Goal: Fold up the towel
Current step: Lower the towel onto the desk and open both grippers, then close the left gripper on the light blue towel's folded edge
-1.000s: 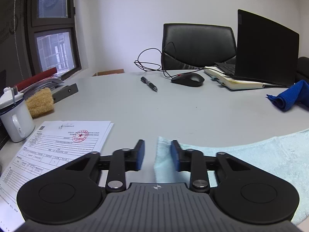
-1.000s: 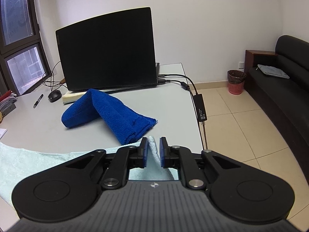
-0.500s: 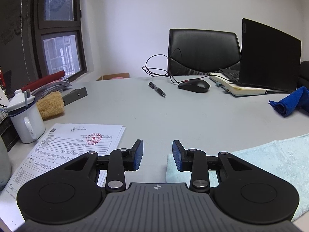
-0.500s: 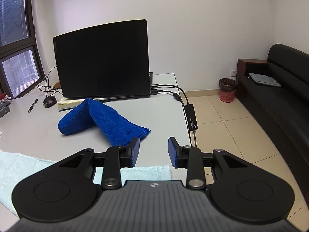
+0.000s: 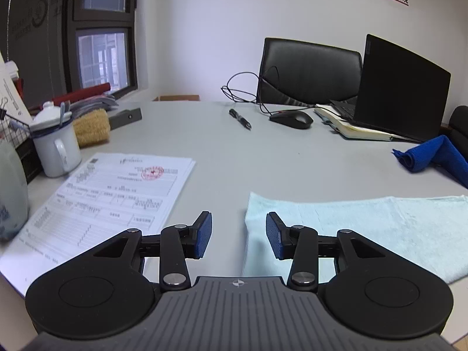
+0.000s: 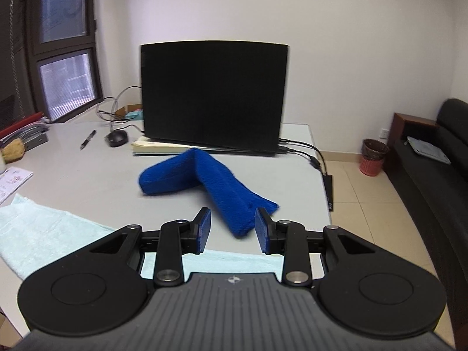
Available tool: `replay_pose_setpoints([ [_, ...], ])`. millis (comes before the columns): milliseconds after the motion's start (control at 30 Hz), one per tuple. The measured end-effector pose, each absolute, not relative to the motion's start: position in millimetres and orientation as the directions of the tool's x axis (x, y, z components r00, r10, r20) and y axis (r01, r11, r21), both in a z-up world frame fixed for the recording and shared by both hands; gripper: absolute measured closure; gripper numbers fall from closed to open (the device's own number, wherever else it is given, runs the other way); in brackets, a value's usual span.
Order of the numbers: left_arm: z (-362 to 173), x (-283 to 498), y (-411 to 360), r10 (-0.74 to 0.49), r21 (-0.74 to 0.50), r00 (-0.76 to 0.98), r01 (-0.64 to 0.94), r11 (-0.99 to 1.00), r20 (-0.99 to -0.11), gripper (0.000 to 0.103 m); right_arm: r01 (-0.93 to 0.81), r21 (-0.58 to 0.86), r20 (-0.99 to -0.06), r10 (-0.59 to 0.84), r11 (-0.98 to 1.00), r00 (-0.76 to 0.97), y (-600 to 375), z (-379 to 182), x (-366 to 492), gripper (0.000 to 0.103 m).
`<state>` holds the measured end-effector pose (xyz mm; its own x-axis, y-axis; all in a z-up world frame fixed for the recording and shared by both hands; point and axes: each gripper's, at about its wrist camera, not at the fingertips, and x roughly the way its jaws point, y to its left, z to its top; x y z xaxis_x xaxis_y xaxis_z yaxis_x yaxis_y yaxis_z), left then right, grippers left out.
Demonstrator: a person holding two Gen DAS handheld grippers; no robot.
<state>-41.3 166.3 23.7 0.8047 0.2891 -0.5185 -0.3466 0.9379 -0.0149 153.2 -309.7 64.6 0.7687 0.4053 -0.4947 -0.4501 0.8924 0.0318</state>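
Observation:
A light blue towel [image 5: 365, 228] lies flat on the grey table, stretching right from my left gripper. My left gripper [image 5: 238, 232] is open and empty, raised above the towel's left edge. In the right wrist view the same towel [image 6: 44, 234] lies at the lower left and runs under my right gripper [image 6: 232, 228], which is open and empty above the towel's right end. A dark blue cloth [image 6: 210, 187] lies bent just beyond the right gripper.
Printed papers [image 5: 111, 199] lie left of the towel, with a white mug [image 5: 55, 149] and a sponge [image 5: 90, 127] behind them. A pen [image 5: 239, 118], a mouse [image 5: 291, 119], a laptop [image 6: 213, 96] and cables sit further back. The table's right edge [image 6: 321, 175] drops to the floor.
Both grippers have opened and let go of the towel, which now lies flat. Both have lifted and drawn back a little from its edges.

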Motion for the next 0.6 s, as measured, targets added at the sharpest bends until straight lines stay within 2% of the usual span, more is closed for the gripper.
replay_pose_setpoints([
  [200, 16.5, -56.3, 159.2, 0.273, -0.078, 0.793, -0.372, 0.925, -0.545, 0.058, -0.541, 0.022, -0.49, 0.481, 0.841, 0.727, -281.2, 69.0, 146.0, 0.068],
  [400, 6.9, -65.9, 155.8, 0.335, -0.116, 0.765, -0.467, 0.877, -0.551, 0.058, -0.629, 0.013, -0.499, 0.55, 0.777, 0.669, -250.6, 67.8, 136.2, 0.068],
  [600, 1.1, -70.3, 154.8, 0.342, -0.148, 0.747, -0.502, 0.852, -0.57, 0.058, -0.689, -0.003, -0.496, 0.597, 0.725, 0.63, -231.2, 69.3, 125.1, 0.068],
])
